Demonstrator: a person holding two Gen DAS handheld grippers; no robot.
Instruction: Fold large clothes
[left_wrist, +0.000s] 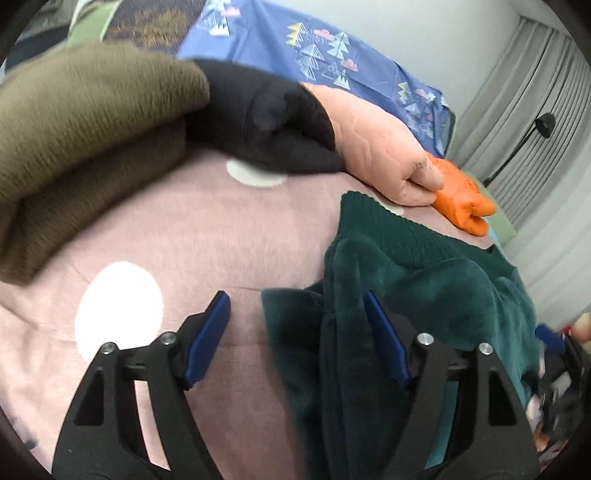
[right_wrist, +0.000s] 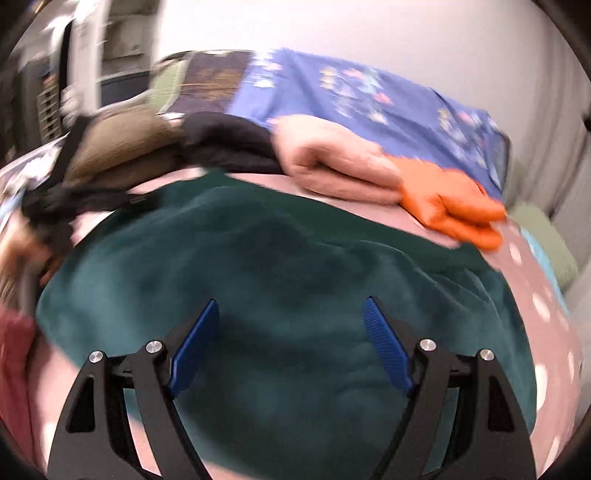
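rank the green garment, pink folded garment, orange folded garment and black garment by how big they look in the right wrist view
1. green garment, but it lies nearest the camera
2. pink folded garment
3. black garment and orange folded garment: too alike to rank

Pink bedspread (left_wrist: 229, 236) with white dots covers bed. Blue tree-print sheet (left_wrist: 295, 40) bunched along wall behind. Grey pleated curtain (left_wrist: 546, 92) at right, black lamp (left_wrist: 546, 123) before it. Blurred shelving (right_wrist: 122, 48) far left in right-wrist view.
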